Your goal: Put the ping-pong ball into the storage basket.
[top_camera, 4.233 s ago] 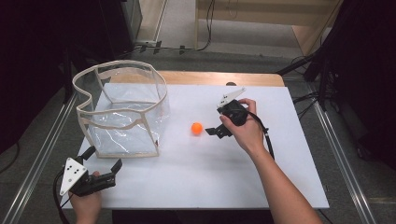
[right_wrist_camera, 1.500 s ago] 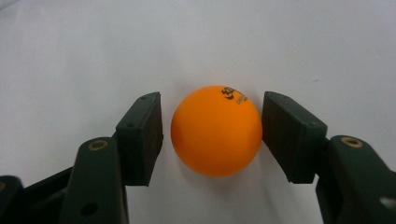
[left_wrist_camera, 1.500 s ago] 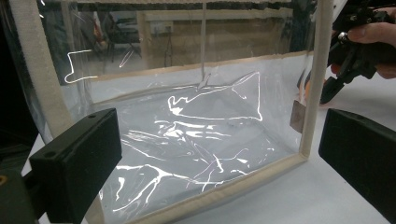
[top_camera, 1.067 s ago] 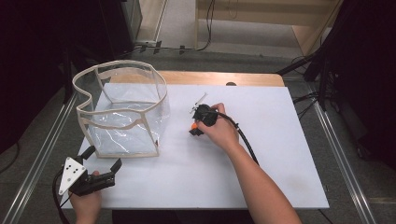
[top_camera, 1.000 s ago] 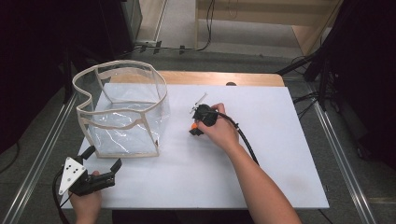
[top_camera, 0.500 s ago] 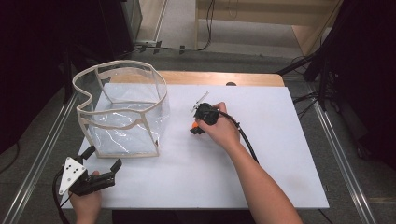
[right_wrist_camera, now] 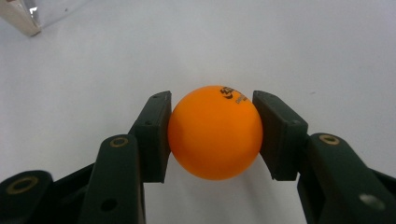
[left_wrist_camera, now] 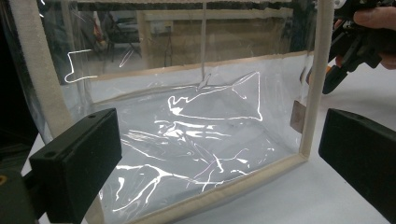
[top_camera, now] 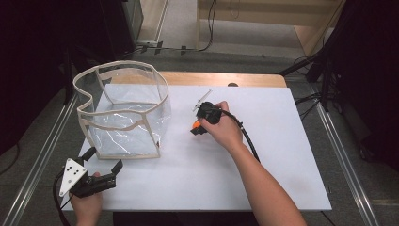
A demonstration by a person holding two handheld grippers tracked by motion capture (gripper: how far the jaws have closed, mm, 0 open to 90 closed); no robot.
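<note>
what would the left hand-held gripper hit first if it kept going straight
Probably the clear bag: the left hand-held gripper points at its near wall, open, with nothing in between.

A white sheet (top_camera: 263, 160) covers most of a wooden table (top_camera: 221, 78), whose bare light-brown strip shows along the 12 o'clock edge. On the sheet toward 10 o'clock stands a clear plastic bin (top_camera: 123, 113) with a cream fabric rim (top_camera: 120, 67) and cream edging along its seams, its open top bent into a wavy outline and its crinkled walls catching bright glints. Around the table lies a grey floor (top_camera: 339, 155) with 2 metal rails (top_camera: 42, 155), at 9 and 3 o'clock, and dark cables (top_camera: 207, 28) trail across it near 12 o'clock.
</note>
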